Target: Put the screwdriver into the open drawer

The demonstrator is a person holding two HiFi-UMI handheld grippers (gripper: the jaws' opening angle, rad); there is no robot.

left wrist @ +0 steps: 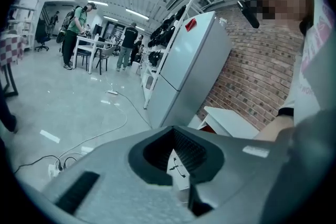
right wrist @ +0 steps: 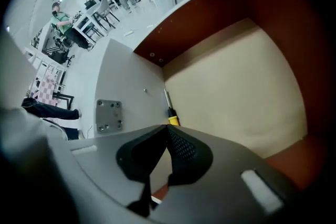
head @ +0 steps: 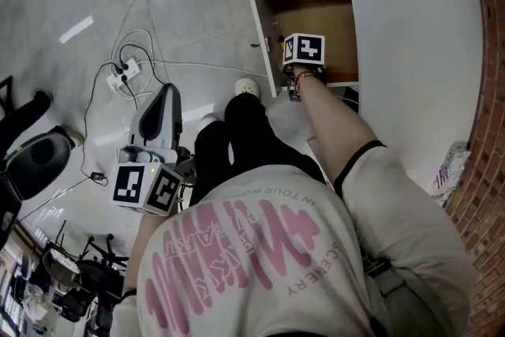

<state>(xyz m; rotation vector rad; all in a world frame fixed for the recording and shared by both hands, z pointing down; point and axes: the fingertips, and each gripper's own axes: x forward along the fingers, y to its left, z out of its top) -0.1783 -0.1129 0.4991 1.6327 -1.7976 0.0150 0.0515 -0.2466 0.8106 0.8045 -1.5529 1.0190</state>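
- Right gripper view shows the screwdriver [right wrist: 169, 112] lying on the floor of the open drawer [right wrist: 236, 86], tucked along its pale wall, yellow handle nearest the camera.
- The right gripper [right wrist: 167, 128] hangs above it, jaws clenched together on nothing.
- The placing looks done; best to lift straight up, clear of the drawer wall, without brushing the tool.
- The left gripper [left wrist: 174, 130] is closed and empty, pointing off across the room.

We are wearing a pale shirt [head: 331, 264] with pink print [head: 237, 249], black sleeve trim [head: 357, 155], black trousers [head: 241, 138] and white shoes [head: 247, 87].
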